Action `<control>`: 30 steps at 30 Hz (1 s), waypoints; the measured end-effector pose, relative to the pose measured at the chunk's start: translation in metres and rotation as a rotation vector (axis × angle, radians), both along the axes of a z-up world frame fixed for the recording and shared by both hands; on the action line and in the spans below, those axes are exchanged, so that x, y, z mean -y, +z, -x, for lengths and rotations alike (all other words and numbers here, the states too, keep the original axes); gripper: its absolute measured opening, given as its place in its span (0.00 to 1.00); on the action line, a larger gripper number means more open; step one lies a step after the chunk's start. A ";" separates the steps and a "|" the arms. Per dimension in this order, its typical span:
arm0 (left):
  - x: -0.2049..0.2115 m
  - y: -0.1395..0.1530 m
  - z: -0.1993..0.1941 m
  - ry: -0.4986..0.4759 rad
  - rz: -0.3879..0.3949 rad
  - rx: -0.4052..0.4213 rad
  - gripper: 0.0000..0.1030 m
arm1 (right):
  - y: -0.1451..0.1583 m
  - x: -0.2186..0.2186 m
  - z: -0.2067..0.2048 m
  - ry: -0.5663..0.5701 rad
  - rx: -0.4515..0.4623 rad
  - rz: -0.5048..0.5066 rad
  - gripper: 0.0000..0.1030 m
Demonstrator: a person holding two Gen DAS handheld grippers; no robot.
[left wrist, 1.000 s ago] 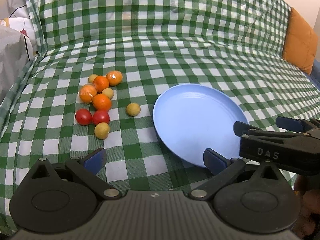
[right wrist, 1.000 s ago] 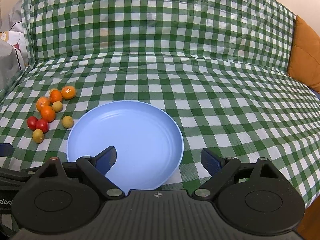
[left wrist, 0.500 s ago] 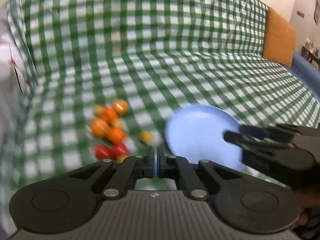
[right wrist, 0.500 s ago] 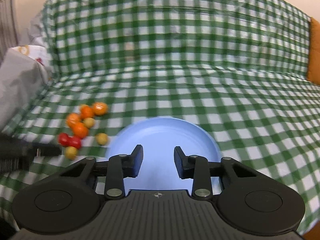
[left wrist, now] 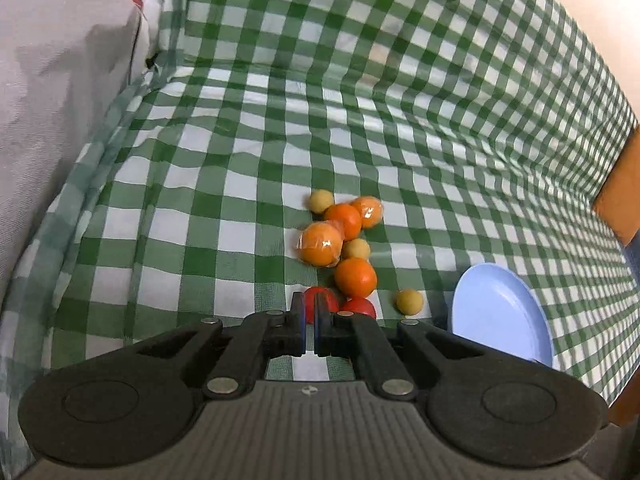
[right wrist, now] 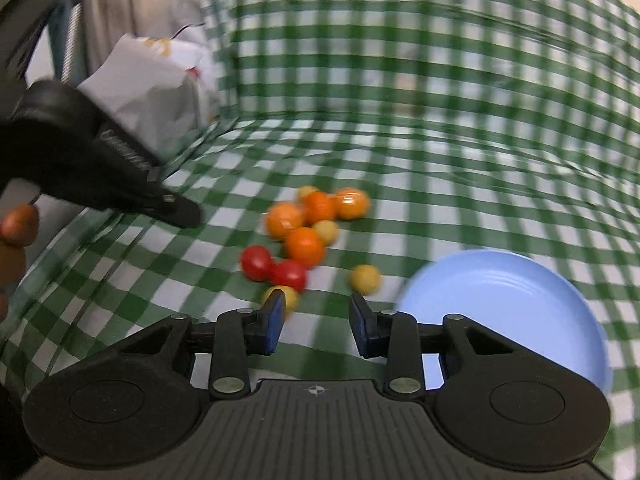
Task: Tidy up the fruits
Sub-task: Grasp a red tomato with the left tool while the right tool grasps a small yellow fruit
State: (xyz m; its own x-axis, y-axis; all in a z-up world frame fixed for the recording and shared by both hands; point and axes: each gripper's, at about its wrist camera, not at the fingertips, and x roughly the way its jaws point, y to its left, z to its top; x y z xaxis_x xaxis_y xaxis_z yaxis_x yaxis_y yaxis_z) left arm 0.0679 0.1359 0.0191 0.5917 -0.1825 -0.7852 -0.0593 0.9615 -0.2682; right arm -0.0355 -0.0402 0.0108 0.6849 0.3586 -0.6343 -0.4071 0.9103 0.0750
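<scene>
1. Both hand-held grippers close in on a heap of small fruits lying on a green-checked cloth (left wrist: 248,184), the blue plate (left wrist: 500,316) beside them bare; sorting looks barely begun.
2. The left gripper (left wrist: 309,316) is clenched on nothing just short of a red tomato (left wrist: 318,300); it must reopen before any pick.
3. The right gripper (right wrist: 317,312) stands partly apart, its jaws having just been opening, nothing between them.
4. The fruits: two wrapped oranges (left wrist: 322,245), bare tangerines, yellow balls (right wrist: 365,278).
</scene>
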 end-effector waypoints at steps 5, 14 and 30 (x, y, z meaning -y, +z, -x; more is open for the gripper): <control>-0.004 -0.018 -0.014 0.013 0.060 -0.065 0.12 | -0.017 -0.026 -0.020 0.021 -0.036 -0.008 0.48; -0.006 -0.045 -0.050 0.095 0.142 -0.160 0.31 | -0.041 -0.040 -0.048 -0.004 -0.138 0.014 0.41; 0.015 -0.038 -0.048 0.023 -0.063 -0.108 0.29 | -0.037 -0.036 -0.040 0.013 -0.137 -0.022 0.29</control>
State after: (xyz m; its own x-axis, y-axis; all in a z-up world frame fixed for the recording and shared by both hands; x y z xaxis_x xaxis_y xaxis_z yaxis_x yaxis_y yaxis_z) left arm 0.1157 0.1207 -0.0189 0.5064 -0.1180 -0.8542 -0.1069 0.9743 -0.1980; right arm 0.0050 -0.0043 -0.0265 0.5876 0.3818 -0.7134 -0.4032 0.9026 0.1509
